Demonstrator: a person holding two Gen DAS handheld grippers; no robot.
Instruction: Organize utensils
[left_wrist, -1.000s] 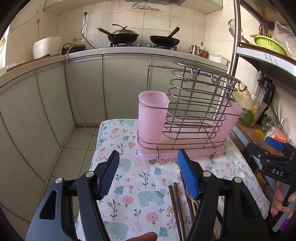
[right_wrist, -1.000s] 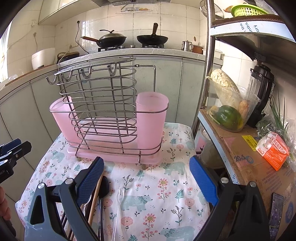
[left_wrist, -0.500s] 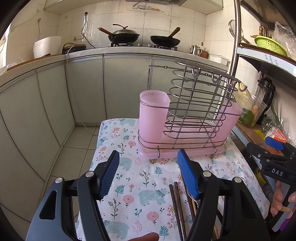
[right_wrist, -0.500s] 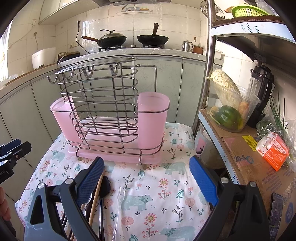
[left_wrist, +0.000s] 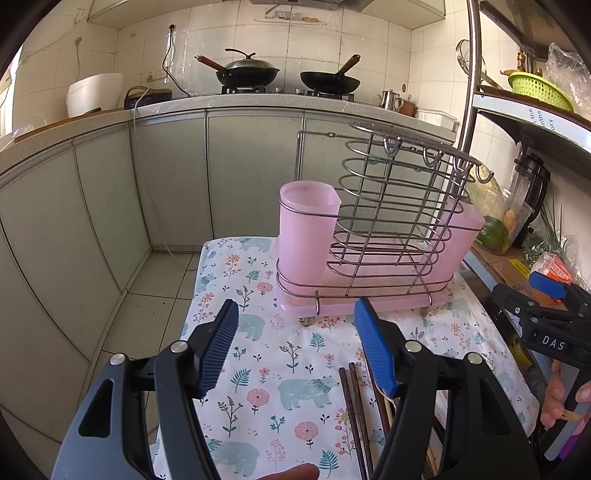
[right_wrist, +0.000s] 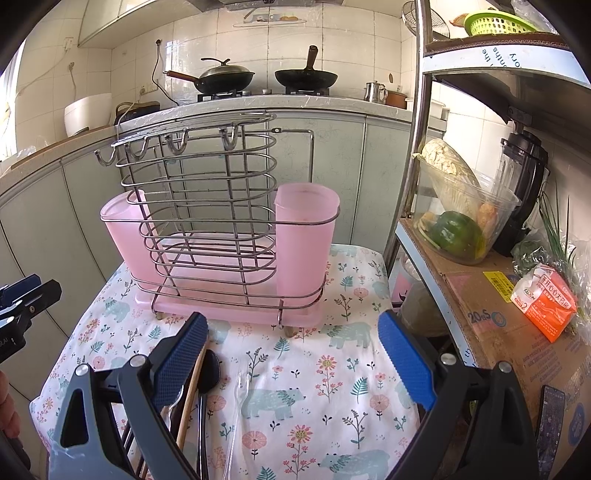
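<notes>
A wire utensil rack with pink cups stands at the far side of the floral cloth; it also shows in the right wrist view. Dark chopsticks lie on the cloth beside my left gripper's right finger. In the right wrist view a black spoon, a wooden chopstick and a clear utensil lie near my left finger. My left gripper is open and empty. My right gripper is open and empty; it also shows in the left wrist view.
A shelf unit at the right holds a cardboard box, a bowl of vegetables and a blender. A steel post stands at the table's right edge. Counter with two woks behind. Floor drops off left of the table.
Both grippers have barely moved; the rack has shifted slightly in view. Both stay open and empty.
</notes>
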